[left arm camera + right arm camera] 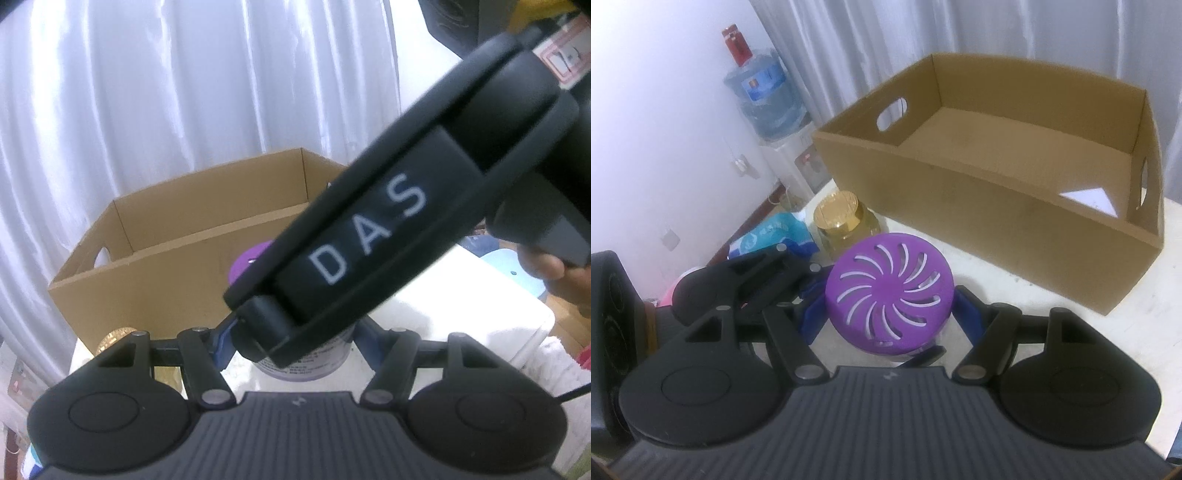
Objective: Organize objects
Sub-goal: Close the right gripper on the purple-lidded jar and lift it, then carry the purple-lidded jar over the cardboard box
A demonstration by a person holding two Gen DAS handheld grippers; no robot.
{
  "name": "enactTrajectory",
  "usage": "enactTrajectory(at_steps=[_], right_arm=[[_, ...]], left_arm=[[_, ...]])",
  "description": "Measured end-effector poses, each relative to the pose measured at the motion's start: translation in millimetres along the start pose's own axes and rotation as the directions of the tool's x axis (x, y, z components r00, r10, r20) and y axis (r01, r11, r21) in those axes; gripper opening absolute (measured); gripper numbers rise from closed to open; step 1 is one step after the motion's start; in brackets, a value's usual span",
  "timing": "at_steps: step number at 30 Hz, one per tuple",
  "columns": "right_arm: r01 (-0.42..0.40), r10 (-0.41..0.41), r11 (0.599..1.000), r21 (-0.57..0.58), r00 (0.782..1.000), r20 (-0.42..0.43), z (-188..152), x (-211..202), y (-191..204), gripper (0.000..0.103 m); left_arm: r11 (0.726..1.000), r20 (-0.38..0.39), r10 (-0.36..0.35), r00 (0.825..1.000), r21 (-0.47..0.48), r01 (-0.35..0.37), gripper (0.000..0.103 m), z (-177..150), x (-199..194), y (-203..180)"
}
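A round air freshener with a purple slotted lid (890, 295) and a labelled white body (310, 363) is up off the white table. My right gripper (890, 314) is shut on it just below the lid, a blue pad on each side. My left gripper (295, 332) is shut on its lower body. In the right wrist view the left gripper's black frame (738, 280) comes in from the left. The right gripper's black housing (369, 236) crosses the left wrist view and hides most of the lid (247, 262).
An open cardboard box (997, 206) with handle holes stands behind, a white sheet (1089, 199) in its corner. A gold-lidded jar (842, 218) and a blue packet (775, 232) sit left of it. A water bottle (764, 99) stands by the wall. A hand (554, 273) holds the right gripper.
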State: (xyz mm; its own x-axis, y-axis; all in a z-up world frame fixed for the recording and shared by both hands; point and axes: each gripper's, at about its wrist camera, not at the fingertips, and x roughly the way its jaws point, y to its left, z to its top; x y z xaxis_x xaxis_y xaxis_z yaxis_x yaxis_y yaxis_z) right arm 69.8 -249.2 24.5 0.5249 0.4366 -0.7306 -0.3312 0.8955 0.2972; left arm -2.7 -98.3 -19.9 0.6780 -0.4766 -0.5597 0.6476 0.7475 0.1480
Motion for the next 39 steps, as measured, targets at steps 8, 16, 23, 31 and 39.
enactTrajectory(at_steps=[8, 16, 23, 31, 39], right_arm=[[0.001, 0.000, 1.000, -0.014, 0.999, 0.042, 12.7, -14.7, 1.0, 0.071], [0.024, -0.022, 1.000, -0.016, 0.997, 0.077, 58.2, -22.1, -10.4, 0.070], [0.023, -0.025, 0.999, 0.037, 0.998, 0.052, 108.1, -5.6, -51.9, 0.069], [0.028, -0.025, 0.993, 0.117, 0.999, -0.021, 161.8, 36.5, -111.7, 0.065], [0.023, -0.012, 0.987, 0.161, 0.998, -0.068, 196.1, 82.8, -166.9, 0.065]], left_arm=[[1.000, 0.032, 0.015, 0.999, -0.009, -0.015, 0.066, 6.0, -13.6, 4.9], [0.999, 0.045, 0.007, 0.999, -0.053, -0.004, 0.066, 35.5, -2.6, 24.9], [0.988, -0.012, -0.025, 1.000, -0.154, 0.023, 0.066, 65.2, 35.4, 43.6], [0.965, -0.097, -0.066, 0.993, -0.261, 0.038, 0.066, 88.6, 94.1, 60.4], [0.955, -0.180, -0.056, 0.982, -0.296, 0.000, 0.066, 97.7, 142.7, 66.9]])
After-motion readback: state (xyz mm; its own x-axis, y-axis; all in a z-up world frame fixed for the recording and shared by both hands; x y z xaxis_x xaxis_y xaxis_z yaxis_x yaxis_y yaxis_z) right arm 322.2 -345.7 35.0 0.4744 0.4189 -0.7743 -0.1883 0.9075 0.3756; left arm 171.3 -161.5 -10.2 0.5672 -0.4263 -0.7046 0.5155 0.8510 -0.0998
